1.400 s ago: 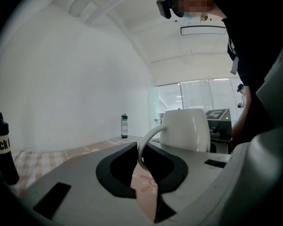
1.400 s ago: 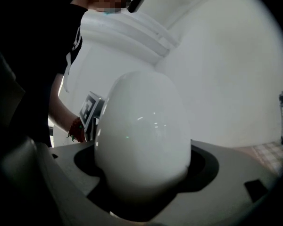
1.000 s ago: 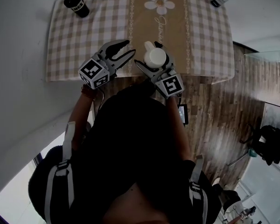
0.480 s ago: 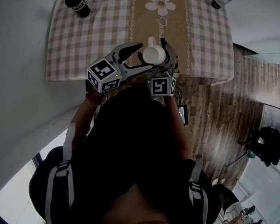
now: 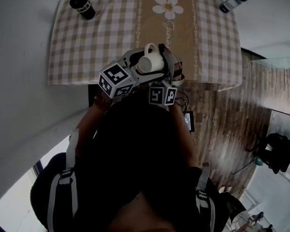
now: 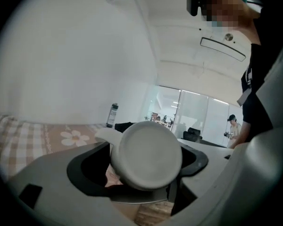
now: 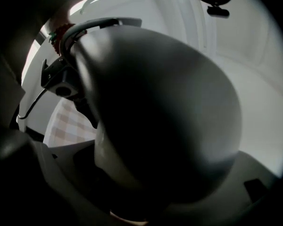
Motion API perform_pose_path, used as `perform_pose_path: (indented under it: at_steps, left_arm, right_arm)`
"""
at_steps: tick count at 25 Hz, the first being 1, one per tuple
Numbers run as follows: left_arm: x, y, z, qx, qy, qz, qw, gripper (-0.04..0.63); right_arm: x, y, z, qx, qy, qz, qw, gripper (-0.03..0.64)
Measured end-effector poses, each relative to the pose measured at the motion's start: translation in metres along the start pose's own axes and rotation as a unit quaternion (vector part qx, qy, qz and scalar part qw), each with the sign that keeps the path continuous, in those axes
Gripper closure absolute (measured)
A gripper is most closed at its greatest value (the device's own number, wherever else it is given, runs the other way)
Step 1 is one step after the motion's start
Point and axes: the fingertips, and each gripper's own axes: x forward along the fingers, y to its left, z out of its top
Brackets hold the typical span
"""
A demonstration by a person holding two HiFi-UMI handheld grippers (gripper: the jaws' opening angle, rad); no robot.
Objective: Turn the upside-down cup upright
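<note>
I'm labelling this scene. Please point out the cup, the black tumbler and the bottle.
cup (image 5: 153, 62), head view, on its side wall.
tumbler (image 5: 82, 6), head view, on its body.
bottle (image 5: 231, 1), head view, on its body.

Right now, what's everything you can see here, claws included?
cup: one, white, held in the air over the table's near edge, tipped sideways
tablecloth: one, beige check with a daisy, covering the table
tumbler: one, black, far left corner of the cloth
bottle: one, dark, far right corner of the table
floor: wood planks, right of the table
left claw: one, grey, jaws just opened wide, cup between them but not gripped
right claw: one, grey, shut on the cup
person: one, dark top, holding both claws
</note>
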Motion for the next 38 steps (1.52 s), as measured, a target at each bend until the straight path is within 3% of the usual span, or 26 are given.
perform_pose_path:
  at_steps: [6,9,20,23,25,26,27,28,29,31,32,34,36,38]
  left_arm:
    - [-0.008,-0.003,0.006,0.049,-0.042,-0.004,0.9979,0.201]
    - [-0.014,-0.003,0.008,0.059,-0.062,0.008,0.9963,0.206]
    - [-0.027,0.016,0.002,-0.010,-0.102,0.018,0.9946,0.210]
    - [-0.040,0.036,0.008,-0.032,-0.123,0.039,0.9911,0.210]
    - [-0.049,0.045,0.015,-0.036,-0.136,0.042,0.9891,0.210]
    - [-0.053,0.048,0.020,-0.043,-0.147,0.038,0.9875,0.210]
    - [-0.057,0.050,0.025,-0.054,-0.159,0.034,0.9852,0.210]
    - [-0.061,0.050,0.032,-0.064,-0.173,0.029,0.9824,0.210]
    - [-0.065,0.049,0.039,-0.070,-0.186,0.025,0.9798,0.210]
    - [-0.069,0.043,0.047,-0.073,-0.202,0.005,0.9766,0.210]
    - [-0.070,0.038,0.049,-0.073,-0.206,-0.016,0.9757,0.210]
    - [-0.068,0.021,0.052,-0.068,-0.205,-0.068,0.9741,0.210]
    - [-0.064,0.005,0.052,-0.043,-0.197,-0.100,0.9744,0.210]
    - [-0.060,-0.004,0.051,-0.016,-0.195,-0.106,0.9749,0.210]
  right_arm:
    - [0.001,-0.003,0.010,-0.077,-0.008,-0.018,0.997,0.190]
    - [0.002,-0.002,0.015,-0.090,-0.016,-0.016,0.996,0.187]
    - [-0.003,0.013,0.014,-0.059,-0.042,0.020,0.997,0.195]
    - [-0.009,0.009,0.007,-0.027,-0.040,0.017,0.999,0.209]
    - [-0.014,0.003,0.005,0.048,-0.058,0.022,0.997,0.209]
    - [-0.016,-0.003,0.006,0.112,-0.078,0.026,0.990,0.209]
    - [-0.019,-0.010,0.006,0.197,-0.102,0.030,0.975,0.213]
    - [-0.022,-0.017,0.005,0.295,-0.127,0.040,0.946,0.215]
    - [-0.025,-0.023,0.006,0.388,-0.158,0.058,0.906,0.215]
    - [-0.032,-0.029,0.014,0.521,-0.239,0.124,0.810,0.213]
    - [-0.036,-0.030,0.023,0.555,-0.276,0.164,0.768,0.190]
    - [-0.041,-0.030,0.037,0.594,-0.326,0.222,0.701,0.160]
    - [-0.040,-0.033,0.042,0.640,-0.358,0.244,0.635,0.160]
    - [-0.041,-0.037,0.044,0.682,-0.385,0.262,0.564,0.160]
